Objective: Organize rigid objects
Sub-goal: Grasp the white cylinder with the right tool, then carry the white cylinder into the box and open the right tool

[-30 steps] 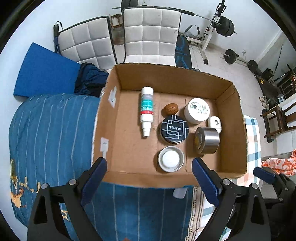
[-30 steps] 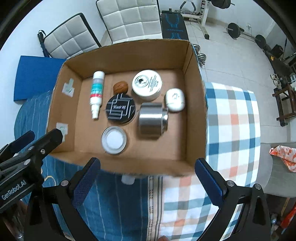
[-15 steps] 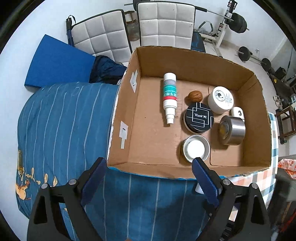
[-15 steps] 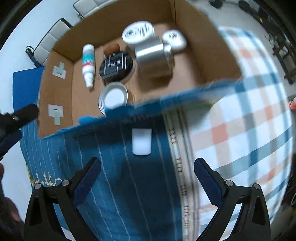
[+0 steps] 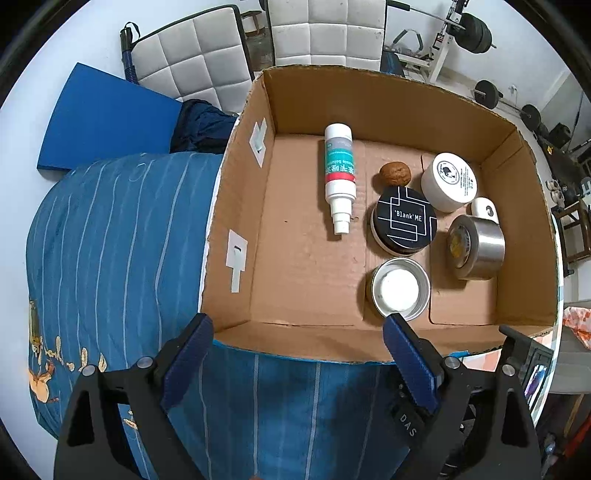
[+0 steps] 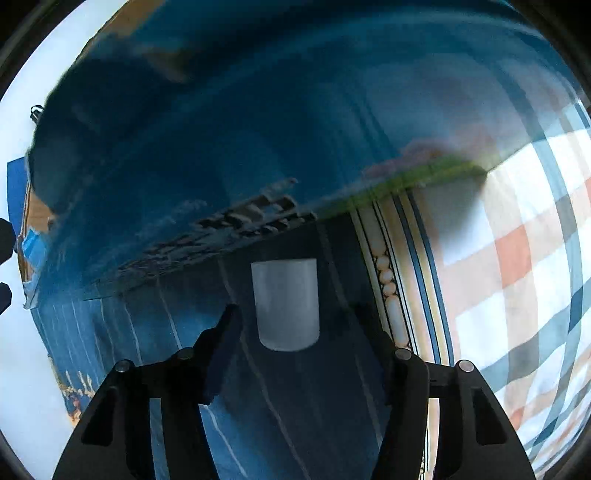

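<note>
While left tongs (image 5: 297, 334) overlook the box (image 5: 369, 347), right tongs (image 6: 299, 325) straddle a cup (image 6: 285, 304)

The cardboard box (image 5: 369, 92) is showing matt, rough brown paperboard. Inside it, the steel cylinder (image 5: 476, 242) at right is gleaming with a brushed metal sheen. At the right wrist frame's centre, a frosted plastic cap (image 6: 285, 304) is lying on striped blue cloth (image 6: 317, 406).

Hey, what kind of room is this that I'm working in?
Most likely a spare room at home, used as both bedroom and gym. The cardboard box sits on a blue striped bedspread, and behind it are a barbell rack, weight plates and white padded chairs.
</note>
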`<state>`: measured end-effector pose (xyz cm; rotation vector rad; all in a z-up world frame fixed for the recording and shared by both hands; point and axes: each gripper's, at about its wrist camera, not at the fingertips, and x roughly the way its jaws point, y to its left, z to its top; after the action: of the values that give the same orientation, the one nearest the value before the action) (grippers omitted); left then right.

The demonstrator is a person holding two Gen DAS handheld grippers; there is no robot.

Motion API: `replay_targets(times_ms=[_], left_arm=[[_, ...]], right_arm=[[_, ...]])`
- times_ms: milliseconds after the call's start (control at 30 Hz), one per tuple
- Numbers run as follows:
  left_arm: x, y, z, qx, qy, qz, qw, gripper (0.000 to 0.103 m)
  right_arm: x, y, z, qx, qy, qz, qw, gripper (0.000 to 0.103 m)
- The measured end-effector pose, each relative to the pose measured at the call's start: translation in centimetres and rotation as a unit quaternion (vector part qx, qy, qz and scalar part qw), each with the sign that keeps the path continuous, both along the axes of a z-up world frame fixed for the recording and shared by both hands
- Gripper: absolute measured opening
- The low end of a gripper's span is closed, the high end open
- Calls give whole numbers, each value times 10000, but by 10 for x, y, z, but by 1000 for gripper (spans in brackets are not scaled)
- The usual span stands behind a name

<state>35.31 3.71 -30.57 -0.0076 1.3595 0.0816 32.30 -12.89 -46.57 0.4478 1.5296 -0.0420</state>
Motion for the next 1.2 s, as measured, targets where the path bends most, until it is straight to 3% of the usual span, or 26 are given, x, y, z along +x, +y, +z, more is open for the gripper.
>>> replay_targets(times_ms=[33,100,367,633,933,1200], left_arm=[[0,0,-1,-20,6,-3,10000,94],[-1,0,-1,-111,24,23,9999,94],[-12,-4,-3,-323,93,79,9994,94],[-41,-17,3,-416,57,11,9991,94],[-63,-18,30,-685,-151,-27,9975,94],[-39,12,48,-929,-335,195,9949,94]], right_arm=[[0,1,0,-45,-9,14,10000,53],[2,4,0,-182,-9,92,9998,34],[-7,5,4,-376,69,565,9977,34],[-47,3,35,-542,-289,1180,9911,34],[-74,-22,104,-253,-883,1283,9875,34],[-38,-44,176,-33,-1483,1197,9817,34]])
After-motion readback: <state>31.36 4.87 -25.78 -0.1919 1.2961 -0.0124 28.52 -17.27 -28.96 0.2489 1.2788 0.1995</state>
